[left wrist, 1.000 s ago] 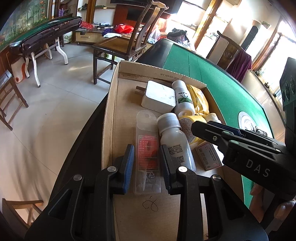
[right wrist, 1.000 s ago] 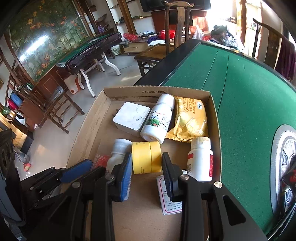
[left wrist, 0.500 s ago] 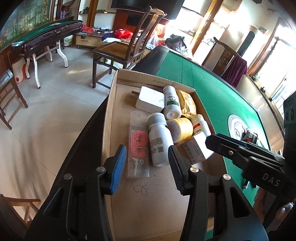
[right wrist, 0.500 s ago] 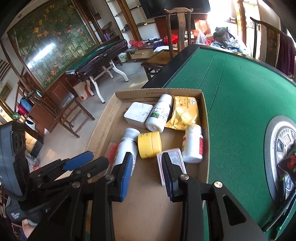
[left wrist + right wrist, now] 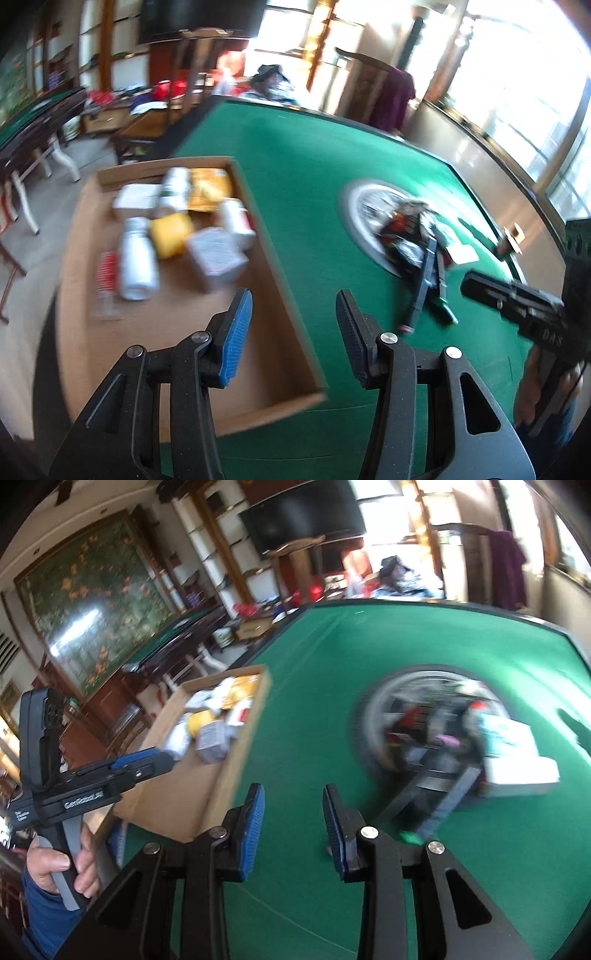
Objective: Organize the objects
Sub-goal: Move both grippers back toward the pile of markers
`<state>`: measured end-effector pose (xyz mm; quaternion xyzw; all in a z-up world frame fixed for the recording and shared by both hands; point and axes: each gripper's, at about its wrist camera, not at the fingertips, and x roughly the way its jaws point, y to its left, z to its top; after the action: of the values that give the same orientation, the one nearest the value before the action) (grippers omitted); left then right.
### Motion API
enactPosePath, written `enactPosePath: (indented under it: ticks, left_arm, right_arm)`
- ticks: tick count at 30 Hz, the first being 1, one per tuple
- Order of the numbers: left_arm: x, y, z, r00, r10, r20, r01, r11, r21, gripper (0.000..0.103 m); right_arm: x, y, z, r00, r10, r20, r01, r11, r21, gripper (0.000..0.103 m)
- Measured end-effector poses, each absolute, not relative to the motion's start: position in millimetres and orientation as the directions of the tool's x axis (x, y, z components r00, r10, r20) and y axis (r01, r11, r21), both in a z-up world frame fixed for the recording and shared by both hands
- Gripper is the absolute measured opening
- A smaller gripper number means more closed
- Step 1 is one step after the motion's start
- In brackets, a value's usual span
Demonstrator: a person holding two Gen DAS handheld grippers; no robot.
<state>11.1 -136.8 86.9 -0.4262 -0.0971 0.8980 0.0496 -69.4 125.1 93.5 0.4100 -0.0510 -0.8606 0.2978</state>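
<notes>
Cardboard box (image 5: pixel 284 295) long axis runs away from camera; both hand-held grippers opening, empty.

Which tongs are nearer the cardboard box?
Left. The left tongs hang over the cardboard box at its near right wall; the right tongs sit past it, over green felt.

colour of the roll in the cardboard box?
Yellow roll, clearest in the left wrist view.

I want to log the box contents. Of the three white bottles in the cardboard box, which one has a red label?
The white bottle lying against the right wall of the cardboard box. The other two show none: one lies beside the yellow roll, one near the far wall.
</notes>
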Motion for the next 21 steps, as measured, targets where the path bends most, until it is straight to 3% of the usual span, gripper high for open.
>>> enactPosePath:
  ticks: [2,8,19,21]
  left_arm:
    - [2,-99,82,-0.604,0.228,-0.764,-0.1,-0.972,-0.211,0.056]
    - [-35,-10,57,-0.522,0.27,-0.809,-0.29,-0.948,-0.129,0.056]
    - [-87,23,23,-0.504,0.174,-0.846,-0.285,-0.958,-0.028,0.056]
    - [-92,26,17,-0.496,0.184,-0.848,-0.291,-0.956,-0.037,0.049]
  right_arm:
    - [-74,165,85,-0.514,-0.536,-0.669,0.409,-0.839,0.358,0.041]
    - [-89,239,66,-0.508,-0.542,-0.669,0.284,-0.839,0.464,0.041]
    - [-85,260,66,-0.487,-0.607,-0.628,0.255,-0.786,0.563,0.041]
    - [-87,259,63,-0.481,-0.606,-0.634,0.249,-0.787,0.565,0.041]
